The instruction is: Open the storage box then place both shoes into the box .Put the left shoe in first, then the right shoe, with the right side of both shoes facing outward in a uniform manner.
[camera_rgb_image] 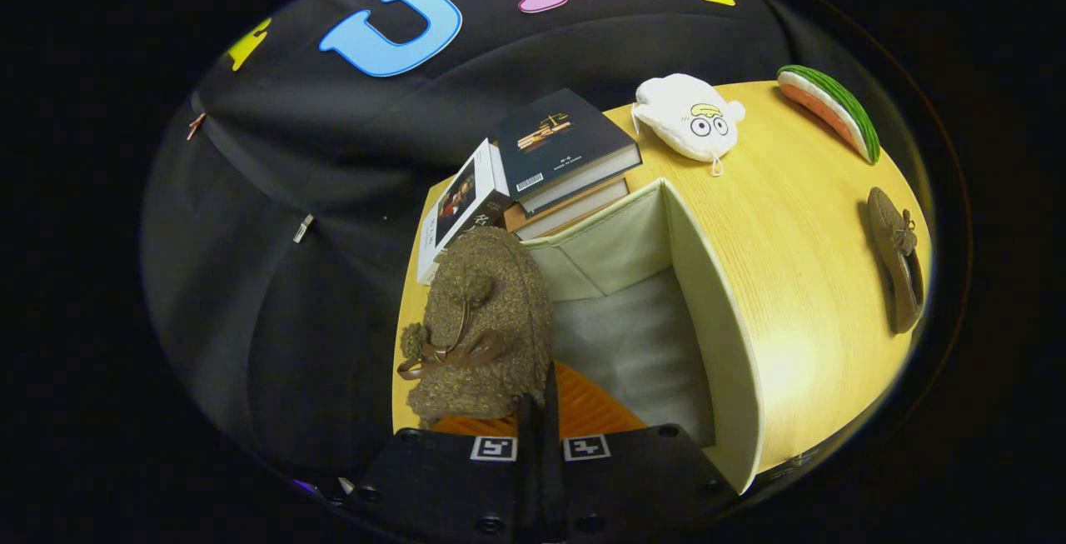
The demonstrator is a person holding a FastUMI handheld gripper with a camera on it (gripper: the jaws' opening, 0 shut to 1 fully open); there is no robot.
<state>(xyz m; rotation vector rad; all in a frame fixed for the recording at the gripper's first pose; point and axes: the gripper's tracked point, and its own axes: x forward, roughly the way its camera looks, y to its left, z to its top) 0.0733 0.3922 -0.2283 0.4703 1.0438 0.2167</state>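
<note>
A fuzzy brown shoe (479,319) with a small bow hangs just ahead of my fingers, over the near left part of the open storage box (718,319). My gripper (541,401) is shut on the shoe's rim, and the fingers stand almost together. The box has pale cream walls and a bare light floor; nothing lies in it. The second brown shoe (898,269) lies on the wooden table (799,219), well beyond the box's far wall.
A stack of books (566,157) stands right behind the box, with another book (460,204) leaning beside it. A white plush pouch with eyes (689,115) and a watermelon-slice toy (833,107) rest farther back on the table.
</note>
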